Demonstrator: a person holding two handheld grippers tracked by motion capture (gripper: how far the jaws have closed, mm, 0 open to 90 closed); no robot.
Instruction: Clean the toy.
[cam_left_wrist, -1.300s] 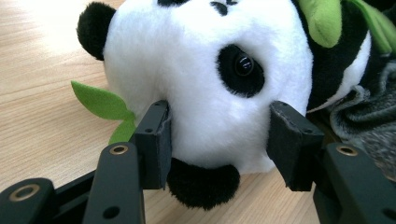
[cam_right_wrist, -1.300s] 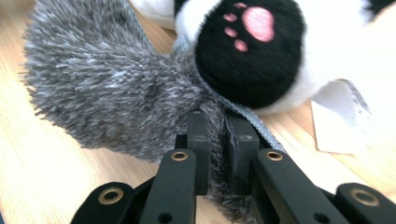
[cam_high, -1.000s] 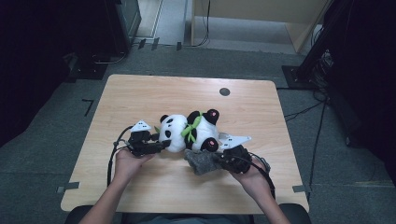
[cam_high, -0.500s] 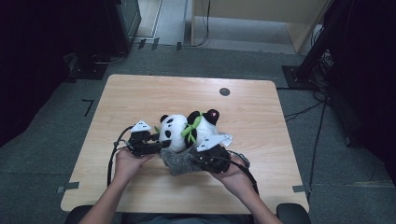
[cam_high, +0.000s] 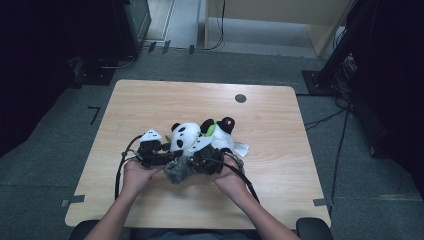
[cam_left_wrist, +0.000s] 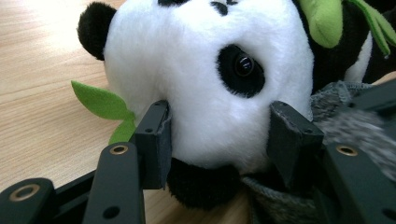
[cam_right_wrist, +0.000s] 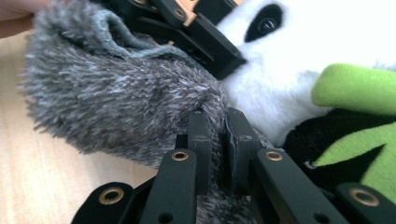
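A black and white panda plush (cam_high: 184, 136) with green leaves lies on the wooden table (cam_high: 150, 100). My left gripper (cam_left_wrist: 219, 126) is shut on the panda's head (cam_left_wrist: 210, 79), with its pads (cam_left_wrist: 156, 135) pressed into the white fur on both sides. In the high view the left gripper (cam_high: 167, 152) sits at the panda's left. My right gripper (cam_right_wrist: 218, 126) is shut on a grey fuzzy cloth (cam_right_wrist: 116, 102), pinching a fold of it. That grey cloth (cam_high: 177, 170) hangs just in front of the head, beside the left gripper's jaws (cam_right_wrist: 201, 32).
A small dark round mark (cam_high: 240, 98) sits near the table's far edge. A white tag (cam_high: 243, 148) sticks out at the panda's right. Cables trail from both grippers toward the person. Bare tabletop lies to the far left and right.
My right gripper has carried the grey cloth to the left, from the panda's right side up to its head and the left gripper. The left gripper has stayed put.
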